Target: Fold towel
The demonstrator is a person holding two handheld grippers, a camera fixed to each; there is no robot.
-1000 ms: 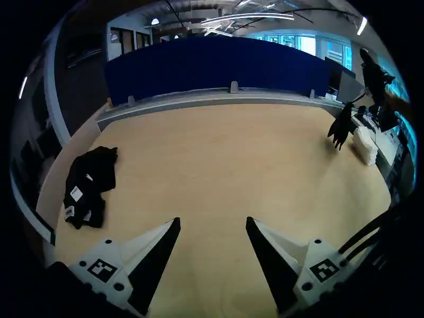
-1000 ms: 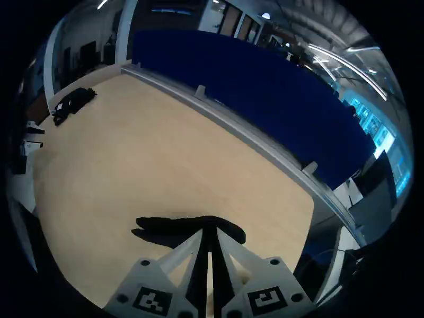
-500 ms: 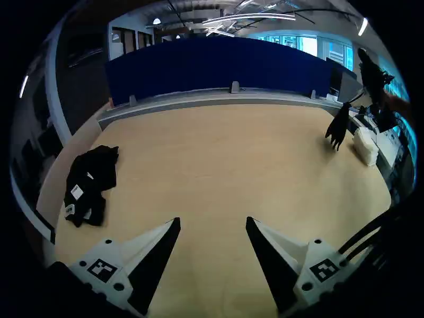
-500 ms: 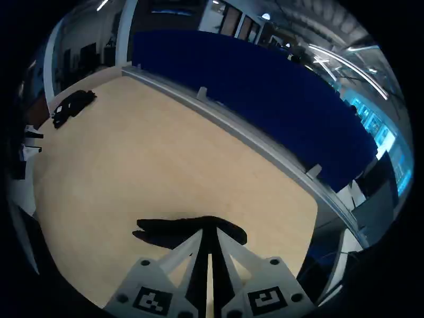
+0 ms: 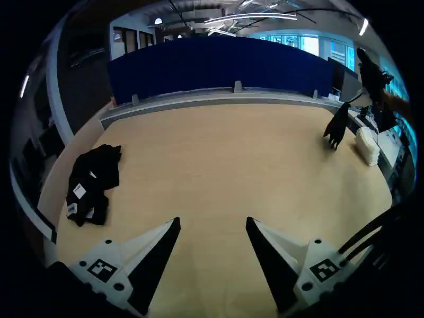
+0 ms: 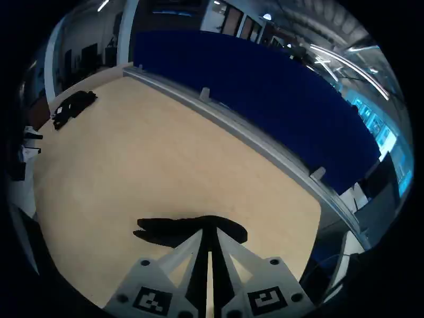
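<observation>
The left hand-held gripper [image 5: 212, 220] hovers over the worktop [image 5: 222, 159] with its fingers wide apart. The right hand-held gripper [image 6: 210, 222] is pinched together on one black towel [image 6: 191, 230], which dangles at 2 o'clock in the left gripper view. Open wood runs to the blue partition [image 5: 212, 63] at 12 o'clock, with one black heap [image 5: 87, 183] by the 9 o'clock edge and one white stack [image 5: 367, 146] at 3 o'clock.

Table [image 5: 222, 153]: pale wood, plain.
Screen [image 5: 217, 63]: dark blue, with a grey base rail.
Towel [image 6: 164, 229]: black, plain.
Cloth heap [image 5: 90, 183]: black, with white tags.
Folded stack [image 5: 367, 146]: white.
Left gripper [image 5: 212, 218]: white shells, black inner faces, black-and-white square markers.
Right gripper [image 6: 210, 231]: same colours and markers.
</observation>
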